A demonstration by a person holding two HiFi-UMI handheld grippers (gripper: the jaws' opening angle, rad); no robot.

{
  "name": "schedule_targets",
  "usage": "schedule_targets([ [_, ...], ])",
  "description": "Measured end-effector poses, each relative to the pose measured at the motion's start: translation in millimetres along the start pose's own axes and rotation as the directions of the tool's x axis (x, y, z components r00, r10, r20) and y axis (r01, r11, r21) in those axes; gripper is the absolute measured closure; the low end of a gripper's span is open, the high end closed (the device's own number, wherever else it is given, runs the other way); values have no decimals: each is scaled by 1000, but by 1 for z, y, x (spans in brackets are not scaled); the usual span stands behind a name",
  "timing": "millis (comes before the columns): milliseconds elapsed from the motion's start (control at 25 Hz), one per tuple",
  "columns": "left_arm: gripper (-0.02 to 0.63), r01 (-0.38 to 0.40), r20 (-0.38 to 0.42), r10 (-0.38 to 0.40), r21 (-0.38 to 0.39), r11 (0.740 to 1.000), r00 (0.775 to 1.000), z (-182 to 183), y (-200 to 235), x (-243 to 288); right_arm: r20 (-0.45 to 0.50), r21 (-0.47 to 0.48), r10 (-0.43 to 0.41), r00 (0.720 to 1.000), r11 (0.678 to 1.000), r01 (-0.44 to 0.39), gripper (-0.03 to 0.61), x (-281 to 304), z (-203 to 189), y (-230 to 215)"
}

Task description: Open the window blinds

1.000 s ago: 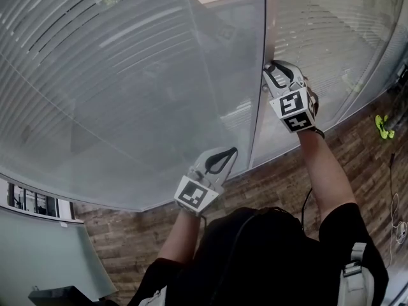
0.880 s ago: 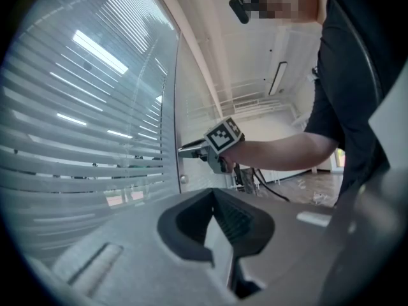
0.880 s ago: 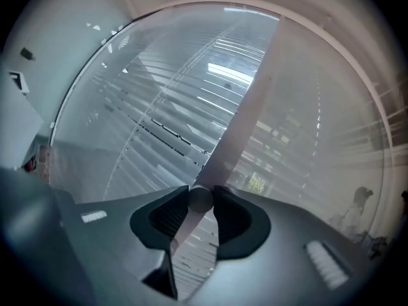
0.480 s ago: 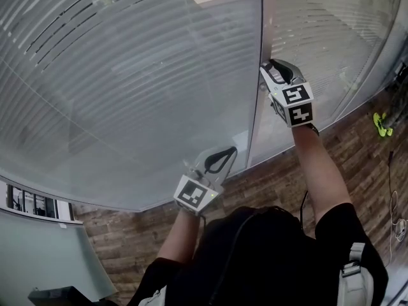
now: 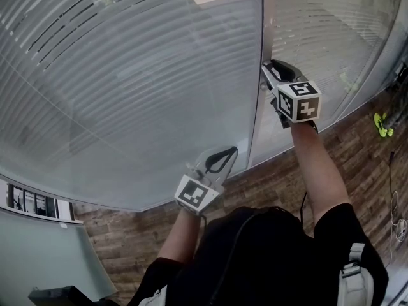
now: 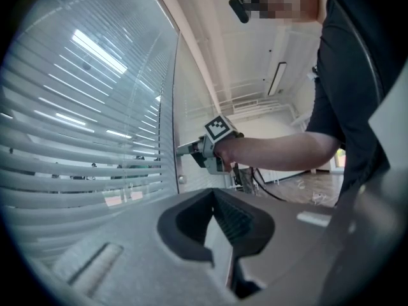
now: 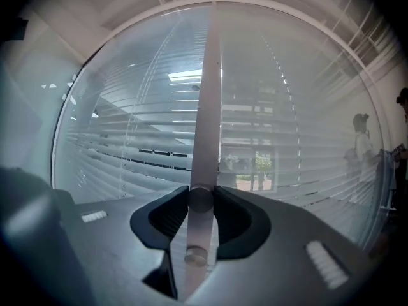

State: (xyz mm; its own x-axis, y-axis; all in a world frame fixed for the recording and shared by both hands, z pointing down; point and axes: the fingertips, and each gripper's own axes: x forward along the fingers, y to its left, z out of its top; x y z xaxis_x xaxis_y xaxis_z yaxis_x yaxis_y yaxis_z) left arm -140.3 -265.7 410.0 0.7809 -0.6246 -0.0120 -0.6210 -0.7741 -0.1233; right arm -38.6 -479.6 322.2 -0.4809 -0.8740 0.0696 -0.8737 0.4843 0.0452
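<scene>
The right gripper's jaws are clamped on a small round knob, one dark pad pressing on each side. The knob juts from the upright frame post that divides two glazed panes. The gripper is held level and square to the post, with its marker cube turned up toward the head camera. A second small round fitting sits on the post just under the gripped knob.

The left gripper is pressed closed with nothing between its pads. It is held level, down and to the left of the post, close to the foot of the glass and well apart from the knob.

The window blinds hang down behind the glass on both sides of the post in rows of pale horizontal slats. Left of the post the slats cover the whole pane, and dark slits show between them only toward the upper corner. Right of the post, the right gripper view shows trees and a building between the slats. Dark wood-plank floor runs along the base of the glass below the post, and the person's bare forearm reaches up from it to the knob.
</scene>
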Motion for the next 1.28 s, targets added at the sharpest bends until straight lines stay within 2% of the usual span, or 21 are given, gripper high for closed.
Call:
schedule_targets([
  [400, 611, -8, -12, 8, -8, 1000, 1000, 1, 2, -5, 22, 131, -2, 1000, 991, -1, 451, 1, 2, -1],
  [640, 609, -18, 17, 18, 4, 1000, 1000, -5, 3, -6, 34, 133, -11, 999, 991, 6, 451, 1, 2, -1],
  [920, 610, -6, -1, 6, 7, 1000, 1000, -3, 2, -7, 30, 75, -11, 999, 997, 9, 451, 1, 1, 0],
  [1080, 609, -18, 12, 18, 9, 1000, 1000, -4, 5, -7, 32, 80, -7, 999, 997, 5, 451, 1, 2, 0],
  [1280, 609, -6, -13, 6, 1, 1000, 1000, 1, 2, -4, 44, 92, 9, 999, 996, -13, 438, 0, 2, -2],
])
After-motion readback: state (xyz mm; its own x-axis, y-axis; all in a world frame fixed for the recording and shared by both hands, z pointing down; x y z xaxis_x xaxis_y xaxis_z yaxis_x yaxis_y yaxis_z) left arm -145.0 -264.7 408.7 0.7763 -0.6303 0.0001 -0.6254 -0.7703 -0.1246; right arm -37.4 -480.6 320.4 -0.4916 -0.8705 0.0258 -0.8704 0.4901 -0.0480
